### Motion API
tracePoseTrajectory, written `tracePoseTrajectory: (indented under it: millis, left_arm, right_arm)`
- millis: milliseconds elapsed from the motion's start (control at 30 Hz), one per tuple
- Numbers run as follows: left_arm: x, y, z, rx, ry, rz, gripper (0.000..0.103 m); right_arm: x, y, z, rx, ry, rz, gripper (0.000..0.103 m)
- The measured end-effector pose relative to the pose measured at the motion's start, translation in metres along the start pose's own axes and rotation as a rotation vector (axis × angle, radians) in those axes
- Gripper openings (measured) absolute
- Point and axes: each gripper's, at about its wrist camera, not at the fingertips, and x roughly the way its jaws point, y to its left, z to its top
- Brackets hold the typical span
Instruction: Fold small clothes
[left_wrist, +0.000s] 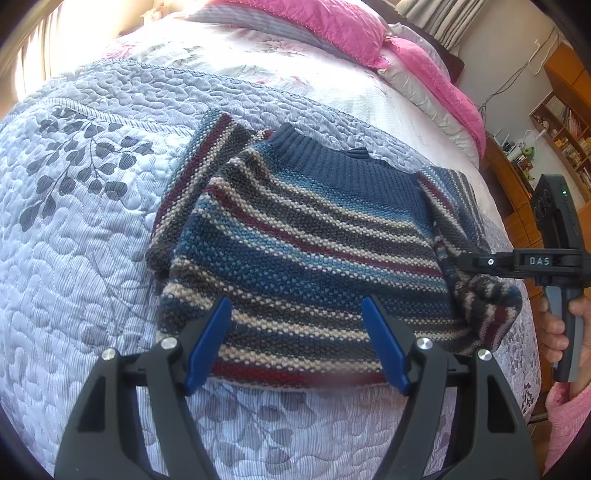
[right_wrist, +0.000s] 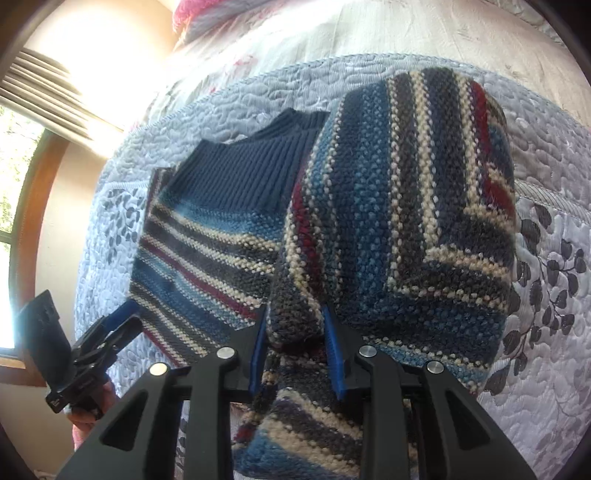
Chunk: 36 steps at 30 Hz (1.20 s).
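Striped knit sweater lying flat on the quilted bedspread of the bed, collar toward the top of the left wrist view and hem toward the bottom, so that its long axis runs from lower to upper frame. The left hand-held gripper hovers at the hem, lower centre of its own view, its blue fingers spread wide apart and gripping nothing; whether they touch the knit cannot be told. The right hand-held gripper is clenched on a bunched fold of the sleeve, lower centre of the right wrist view, with the sleeve fabric raised and draped over toward the body panel. In the left wrist view this gripper enters from the right edge, held by a hand. The opposite sleeve lies out at the left of the body. Judged from this layout, the coming move turns on carrying the gripped sleeve leftward across the torso, perpendicular to the long axis; the right gripper is the nearer one.
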Motion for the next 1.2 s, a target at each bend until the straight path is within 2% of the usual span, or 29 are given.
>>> tracePoseTrajectory:
  millis: [33, 167, 233, 367, 400, 533, 633, 833, 1000, 1200]
  left_arm:
    - [-0.001, -0.001, 0.0, -0.001, -0.001, -0.004, 0.073]
    - [-0.003, -0.006, 0.001, -0.008, 0.004, -0.027, 0.073]
    - [-0.005, -0.011, 0.001, -0.01, 0.004, -0.045, 0.073]
    - [-0.004, -0.029, 0.005, -0.007, 0.018, -0.089, 0.073]
    - [-0.003, -0.035, 0.006, -0.006, 0.022, -0.102, 0.073]
    - [0.006, -0.064, 0.013, -0.015, 0.049, -0.189, 0.073]
    - [0.023, -0.09, 0.016, -0.014, 0.087, -0.248, 0.073]
    - [0.067, -0.126, 0.02, -0.057, 0.183, -0.339, 0.071]
    - [0.093, -0.14, 0.024, -0.08, 0.233, -0.343, 0.071]
    - [0.114, -0.15, 0.025, -0.104, 0.265, -0.361, 0.071]
  right_arm:
    - [0.003, -0.002, 0.0, 0.0, -0.001, -0.001, 0.029]
    - [0.001, 0.002, -0.002, -0.007, -0.003, 0.038, 0.047]
    - [-0.012, 0.003, -0.004, -0.021, -0.018, 0.058, 0.047]
    - [-0.046, -0.007, -0.011, 0.004, -0.045, 0.169, 0.053]
    - [-0.055, -0.012, -0.015, 0.01, -0.057, 0.173, 0.053]
    - [-0.085, -0.037, -0.033, 0.007, -0.109, 0.071, 0.053]
    - [-0.092, -0.069, -0.051, 0.04, -0.126, 0.014, 0.053]
    - [-0.072, -0.128, -0.093, 0.113, -0.085, -0.002, 0.053]
    - [-0.053, -0.148, -0.117, 0.121, -0.065, 0.01, 0.053]
    - [-0.047, -0.159, -0.12, 0.134, -0.073, 0.037, 0.053]
